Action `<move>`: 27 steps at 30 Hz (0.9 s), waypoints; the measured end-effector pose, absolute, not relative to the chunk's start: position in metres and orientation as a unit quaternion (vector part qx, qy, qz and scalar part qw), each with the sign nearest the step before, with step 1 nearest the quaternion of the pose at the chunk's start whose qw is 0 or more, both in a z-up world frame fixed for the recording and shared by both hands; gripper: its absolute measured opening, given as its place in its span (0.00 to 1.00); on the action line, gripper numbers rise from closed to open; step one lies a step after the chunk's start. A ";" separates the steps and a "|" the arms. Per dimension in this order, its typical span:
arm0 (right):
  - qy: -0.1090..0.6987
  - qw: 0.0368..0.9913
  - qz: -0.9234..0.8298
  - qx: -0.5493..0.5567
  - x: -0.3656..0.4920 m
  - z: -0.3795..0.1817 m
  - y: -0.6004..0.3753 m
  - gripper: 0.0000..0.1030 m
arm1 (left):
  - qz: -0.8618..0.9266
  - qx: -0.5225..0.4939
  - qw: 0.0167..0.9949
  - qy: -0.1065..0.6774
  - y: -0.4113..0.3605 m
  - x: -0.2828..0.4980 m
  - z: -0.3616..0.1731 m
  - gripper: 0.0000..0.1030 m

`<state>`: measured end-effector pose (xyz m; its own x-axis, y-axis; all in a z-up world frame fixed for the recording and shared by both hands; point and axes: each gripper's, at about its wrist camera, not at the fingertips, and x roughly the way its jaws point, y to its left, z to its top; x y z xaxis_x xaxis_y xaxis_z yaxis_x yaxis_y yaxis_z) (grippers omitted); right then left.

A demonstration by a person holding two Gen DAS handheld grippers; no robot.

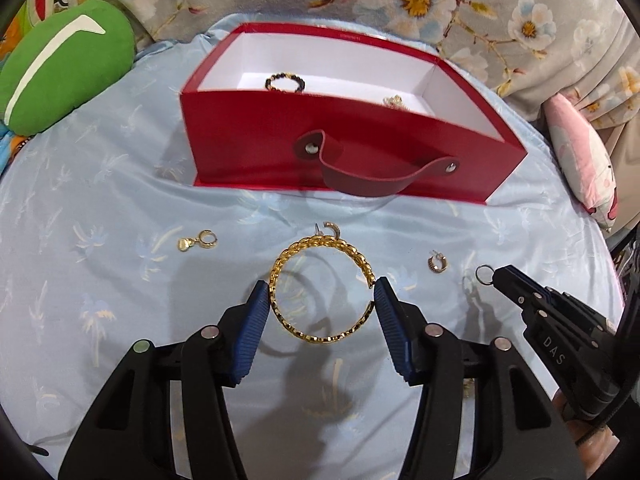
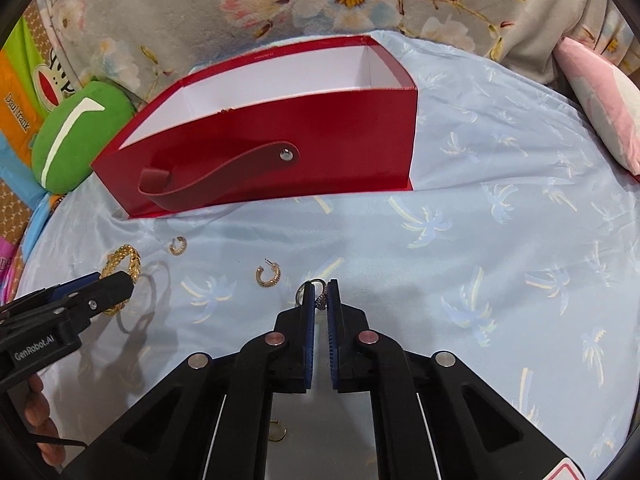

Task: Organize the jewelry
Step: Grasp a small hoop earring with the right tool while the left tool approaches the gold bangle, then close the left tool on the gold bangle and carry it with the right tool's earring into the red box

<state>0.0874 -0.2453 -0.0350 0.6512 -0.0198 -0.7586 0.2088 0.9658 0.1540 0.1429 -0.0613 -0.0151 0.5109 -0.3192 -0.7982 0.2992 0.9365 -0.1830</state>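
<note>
Two grippers work at once: the left gripper [image 1: 322, 300] holds its ribbed blue fingers [image 1: 258, 312] against a braided gold bangle [image 1: 320, 288], raised off the blue satin bedspread [image 1: 120, 280], while the right gripper [image 2: 320, 300], nearly closed, pinches a small silver ring [image 2: 314, 286]. Judged next: carry both into the rigid red box [image 1: 352, 136], clearing its front wall. Three hoop earrings [image 1: 200, 239] lie loose nearby.

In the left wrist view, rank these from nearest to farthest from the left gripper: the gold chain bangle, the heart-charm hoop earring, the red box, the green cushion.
1. Gold chain bangle, held between the jaws of the left gripper.
2. Gold hoop earring with heart charm, ahead on the left, on the blue cloth.
3. Open red box, straight ahead.
4. Green cushion, far left, beyond the box's near corner.
</note>
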 end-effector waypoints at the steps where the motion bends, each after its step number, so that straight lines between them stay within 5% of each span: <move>1: 0.410 0.903 -0.062 0.115 0.086 -0.032 -0.245 0.05 | -0.178 -0.013 0.871 0.458 -0.059 0.141 -0.011 0.51; 27: 0.279 0.955 -0.052 0.082 0.130 0.090 -0.255 0.05 | -0.170 -0.001 0.930 0.326 -0.057 0.189 0.108 0.51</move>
